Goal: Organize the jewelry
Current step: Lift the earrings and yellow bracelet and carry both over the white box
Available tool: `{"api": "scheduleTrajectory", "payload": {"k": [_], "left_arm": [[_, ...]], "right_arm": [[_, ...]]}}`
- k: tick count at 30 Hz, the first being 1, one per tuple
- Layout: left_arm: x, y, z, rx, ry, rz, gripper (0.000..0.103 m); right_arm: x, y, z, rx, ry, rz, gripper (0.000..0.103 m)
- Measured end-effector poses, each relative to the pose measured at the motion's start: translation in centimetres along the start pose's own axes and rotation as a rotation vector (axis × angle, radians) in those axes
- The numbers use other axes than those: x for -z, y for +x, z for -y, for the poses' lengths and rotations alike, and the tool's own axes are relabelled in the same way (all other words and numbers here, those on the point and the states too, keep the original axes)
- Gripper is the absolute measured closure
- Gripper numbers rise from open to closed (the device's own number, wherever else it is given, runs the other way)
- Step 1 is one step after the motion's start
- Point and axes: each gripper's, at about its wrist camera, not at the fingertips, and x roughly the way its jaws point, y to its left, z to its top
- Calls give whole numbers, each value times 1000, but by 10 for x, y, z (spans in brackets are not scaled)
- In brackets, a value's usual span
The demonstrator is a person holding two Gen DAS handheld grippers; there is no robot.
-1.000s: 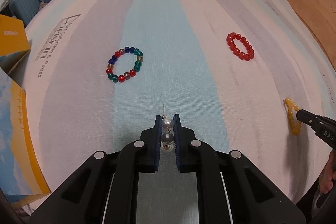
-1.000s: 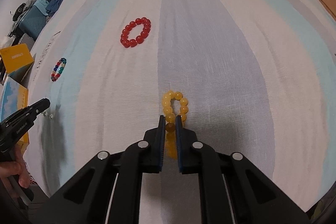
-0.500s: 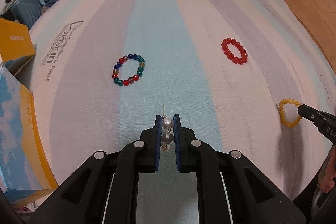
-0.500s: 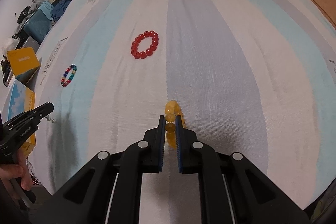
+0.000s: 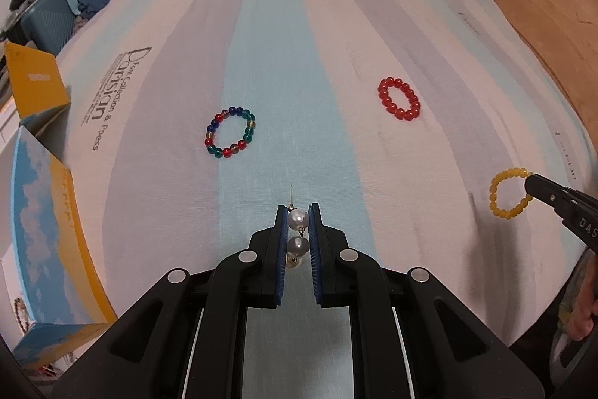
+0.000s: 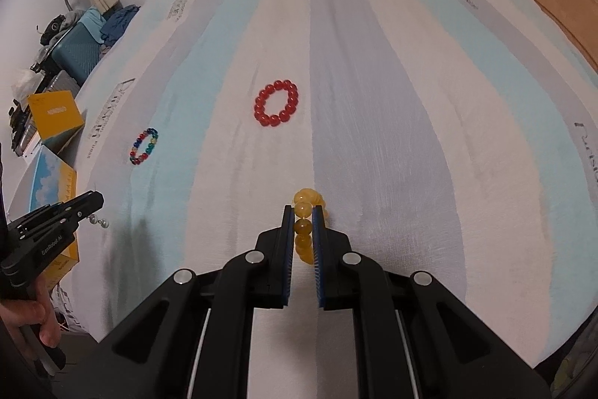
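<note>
left gripper (image 5: 298, 217): jaws narrow, clamped on the pearl earring (image 5: 298, 220); seen from the right wrist camera at the lower left edge, a hand (image 6: 26, 320) on its grip
pearl earring: top pearl pinched between the blue pads, second pearl hanging below it inside the jaws, thin gold post sticking out past the tips; off the sheet; from the right camera the two pearls dangle under the tip
right gripper (image 6: 302, 212): jaws narrow, clamped on the yellow bracelet (image 6: 303, 210); its black tip shows at the right edge of the left camera view
yellow bracelet: held by one or two beads between the pads, rest of the loop hanging free, part ahead of the tips, part below; clear of the sheet, shadow under it
bedsheet (image 5: 269, 70): striped pale blue, grey and cream, printed lettering near the left side
mixed-colour bracelet (image 5: 230, 132): flat on the sheet, on the blue/grey stripe edge, ahead and left of the left gripper
red bracelet (image 6: 276, 108): flat on the sheet, closed loop, well apart from the mixed-colour one, ahead of the right gripper
boxes (image 5: 45, 242): yellow and blue cartons at the left edge of the bed
suitcase (image 6: 76, 53): teal, far left, clothes piled on it
</note>
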Motion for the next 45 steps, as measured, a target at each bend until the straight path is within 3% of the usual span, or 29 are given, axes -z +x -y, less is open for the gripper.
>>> {"api": "scheduleTrajectory", "payload": {"k": [20, 45], "left_arm": [[12, -61, -43, -42, -34, 44, 93], [41, -157, -189, -158, -175, 130, 93]], "right_arm": [[-6, -42, -71, -22, -76, 62, 94], [-13, -61, -264, -158, -281, 100, 94]]}}
